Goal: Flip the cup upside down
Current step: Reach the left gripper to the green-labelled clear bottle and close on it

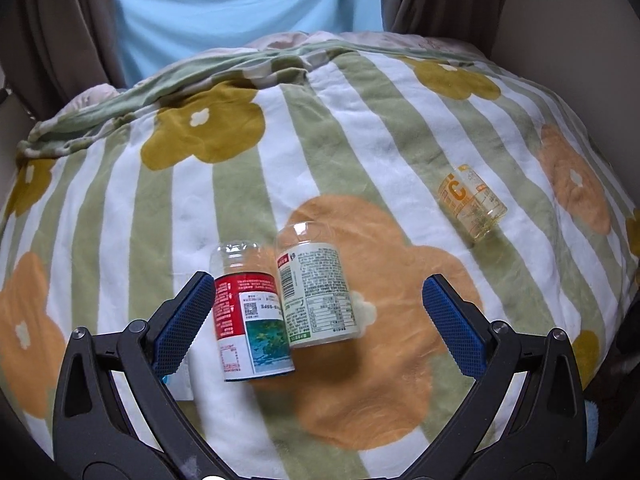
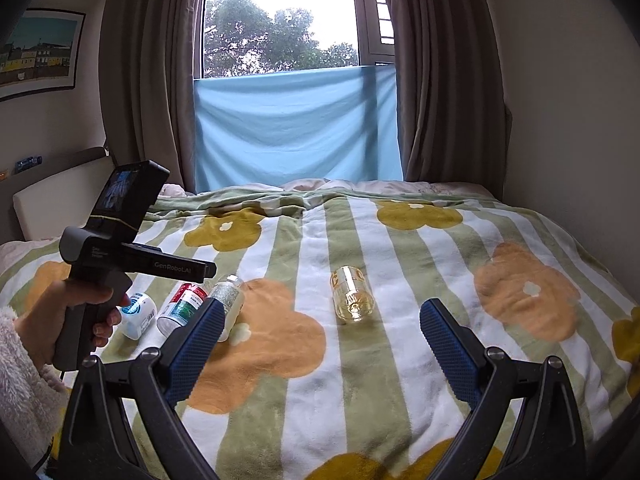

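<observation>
A clear yellowish cup (image 2: 352,294) with an orange "C" label lies on its side on the flowered blanket; it also shows in the left wrist view (image 1: 472,204) at right. My left gripper (image 1: 318,324) is open above two clear cups, one with a red label (image 1: 248,320) and one with a green-white label (image 1: 316,292). My right gripper (image 2: 322,344) is open and empty, just in front of the yellowish cup. The left gripper's handle (image 2: 120,260) shows in a hand at the left.
A blue-white cup (image 2: 138,314) lies left of the red-label cup (image 2: 182,306) and the green-white one (image 2: 230,300). The striped blanket (image 2: 400,360) covers the bed. Curtains (image 2: 440,80) and a blue cloth (image 2: 296,128) hang behind.
</observation>
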### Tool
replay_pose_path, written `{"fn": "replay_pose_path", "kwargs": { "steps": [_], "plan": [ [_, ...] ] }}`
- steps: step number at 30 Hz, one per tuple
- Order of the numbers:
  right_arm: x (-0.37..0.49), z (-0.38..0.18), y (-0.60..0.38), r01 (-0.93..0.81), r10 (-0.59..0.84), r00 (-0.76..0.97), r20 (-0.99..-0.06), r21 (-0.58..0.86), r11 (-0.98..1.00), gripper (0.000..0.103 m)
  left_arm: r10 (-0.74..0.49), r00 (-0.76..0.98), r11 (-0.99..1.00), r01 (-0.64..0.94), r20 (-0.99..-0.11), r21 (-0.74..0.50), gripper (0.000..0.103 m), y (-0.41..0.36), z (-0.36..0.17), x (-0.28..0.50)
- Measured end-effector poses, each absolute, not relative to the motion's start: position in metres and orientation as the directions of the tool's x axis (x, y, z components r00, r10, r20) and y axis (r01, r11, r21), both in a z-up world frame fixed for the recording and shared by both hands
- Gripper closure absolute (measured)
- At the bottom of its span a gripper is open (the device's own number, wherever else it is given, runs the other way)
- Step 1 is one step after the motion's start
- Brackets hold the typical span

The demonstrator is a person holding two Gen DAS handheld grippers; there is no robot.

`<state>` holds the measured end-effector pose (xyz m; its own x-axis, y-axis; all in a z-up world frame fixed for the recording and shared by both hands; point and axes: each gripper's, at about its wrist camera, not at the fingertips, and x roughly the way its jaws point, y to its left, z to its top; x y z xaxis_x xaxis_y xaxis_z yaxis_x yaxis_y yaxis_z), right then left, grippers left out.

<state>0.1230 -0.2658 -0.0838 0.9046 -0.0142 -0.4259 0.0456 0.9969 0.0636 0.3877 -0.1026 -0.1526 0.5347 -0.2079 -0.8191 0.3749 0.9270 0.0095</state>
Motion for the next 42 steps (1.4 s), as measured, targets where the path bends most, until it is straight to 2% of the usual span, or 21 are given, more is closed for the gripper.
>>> {"fn": "replay_pose_path", "kwargs": {
  "steps": [4, 7, 16, 20, 26, 34, 42],
  "plan": [
    [0.13, -0.092, -0.271, 0.054, -0.019, 0.898, -0.439, 0.069, 0.996, 0.005, -0.174, 0.423, 0.912, 0.41, -0.889, 0.016, 0.003, -0.123, -0.178, 0.426],
    [0.134, -0.096, -0.276, 0.061, -0.023, 0.895, -0.446, 0.072, 0.996, 0.005, -0.193, 0.315, 0.911, 0.41, -0.929, -0.051, 0.005, -0.129, -0.197, 0.449],
    [0.141, -0.107, -0.286, 0.077, -0.032, 0.884, -0.466, 0.079, 0.994, 0.005, -0.196, 0.192, 0.929, 0.35, -0.962, -0.119, 0.014, -0.124, -0.233, 0.484],
    [0.142, -0.108, -0.288, 0.08, -0.033, 0.883, -0.468, 0.082, 0.993, 0.005, -0.172, 0.175, 0.927, 0.362, -0.969, -0.099, 0.027, -0.129, -0.242, 0.487],
    [0.143, -0.108, -0.286, 0.074, -0.027, 0.881, -0.472, 0.082, 0.994, 0.005, -0.125, 0.148, 0.917, 0.396, -0.981, -0.057, 0.041, -0.138, -0.259, 0.481],
    [0.139, -0.102, -0.283, 0.063, -0.018, 0.885, -0.464, 0.083, 0.995, 0.005, -0.153, 0.156, 0.903, 0.423, -0.976, -0.074, 0.042, -0.144, -0.247, 0.461],
    [0.124, -0.09, -0.281, 0.04, 0.007, 0.899, -0.438, 0.096, 0.995, 0.005, -0.2, 0.202, 0.873, 0.482, -0.959, -0.08, 0.042, -0.147, -0.199, 0.391]
  ]
}}
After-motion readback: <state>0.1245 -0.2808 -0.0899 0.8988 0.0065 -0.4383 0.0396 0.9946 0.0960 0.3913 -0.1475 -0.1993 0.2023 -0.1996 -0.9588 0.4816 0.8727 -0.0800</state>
